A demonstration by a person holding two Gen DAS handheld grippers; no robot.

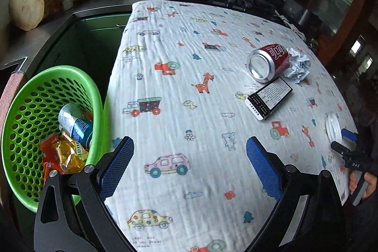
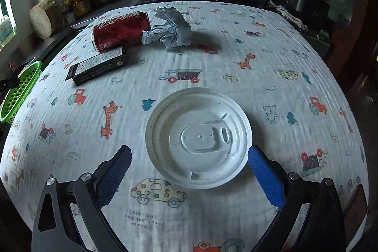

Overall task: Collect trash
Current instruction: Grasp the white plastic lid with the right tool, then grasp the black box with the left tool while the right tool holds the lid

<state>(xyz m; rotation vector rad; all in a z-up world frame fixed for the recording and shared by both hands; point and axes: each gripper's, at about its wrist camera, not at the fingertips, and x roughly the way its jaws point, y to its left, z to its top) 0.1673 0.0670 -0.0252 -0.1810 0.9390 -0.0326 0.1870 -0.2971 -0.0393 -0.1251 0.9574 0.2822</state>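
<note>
1. The left gripper [image 1: 190, 145] hangs over the surface [image 1: 170, 58], which wears a cartoon-print cloth; its blue-padded jaws are spread wide with only cloth between them.
2. A green basket [image 1: 78, 77] beside the surface's left edge holds a blue-and-white can [image 1: 75, 124] and yellow and red wrappers [image 1: 63, 157].
3. Far right, a red soda can [image 1: 269, 61] lies on its side, touching crumpled paper [image 1: 298, 64].
4. A small black-and-white box [image 1: 269, 97] lies just in front of the can.
5. A white lid [image 1: 333, 126] sits at the right edge, near the right gripper [image 1: 347, 143].
</note>
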